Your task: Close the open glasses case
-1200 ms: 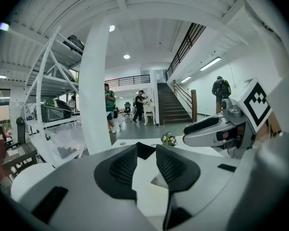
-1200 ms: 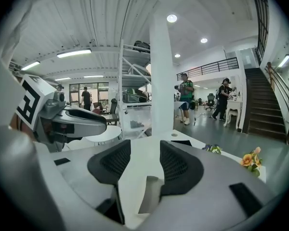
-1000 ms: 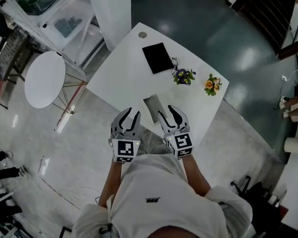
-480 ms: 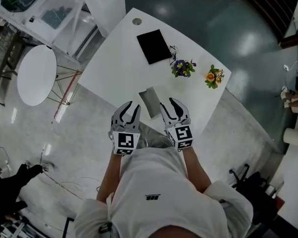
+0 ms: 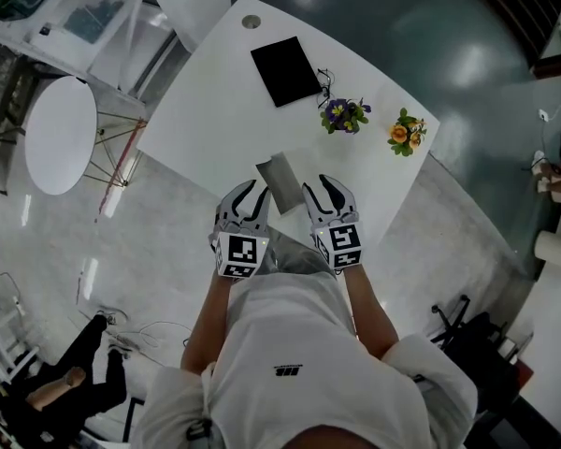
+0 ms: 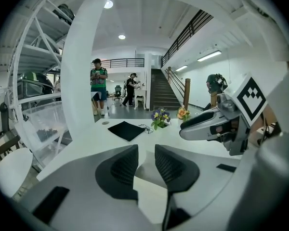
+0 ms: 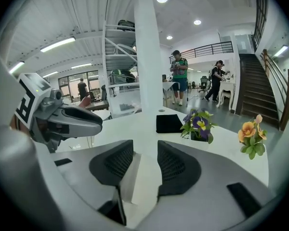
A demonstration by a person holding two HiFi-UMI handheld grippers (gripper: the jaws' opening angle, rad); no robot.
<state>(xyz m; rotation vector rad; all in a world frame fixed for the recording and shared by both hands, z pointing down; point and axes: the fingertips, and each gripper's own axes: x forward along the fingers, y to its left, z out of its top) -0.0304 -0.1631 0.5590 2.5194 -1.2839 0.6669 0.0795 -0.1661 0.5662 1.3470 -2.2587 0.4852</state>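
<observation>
Left claw [image 5: 254, 193] lowered; case [image 5: 280, 181] seemingly open.

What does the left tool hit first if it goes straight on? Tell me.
Probably the glasses case: the left tool points at its near left edge, and the case shows through the gap between the jaws. Depth is unclear; the white table could come first.

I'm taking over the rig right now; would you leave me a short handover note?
Left gripper: jaws slightly apart, empty, left of the glasses case.
Right gripper: jaws have just been closing, a narrow gap shows, nothing between them, right of the case.
Case: at the table's near edge, apparently open.
Done: grippers flank the case. Left: shut the lid.
</observation>
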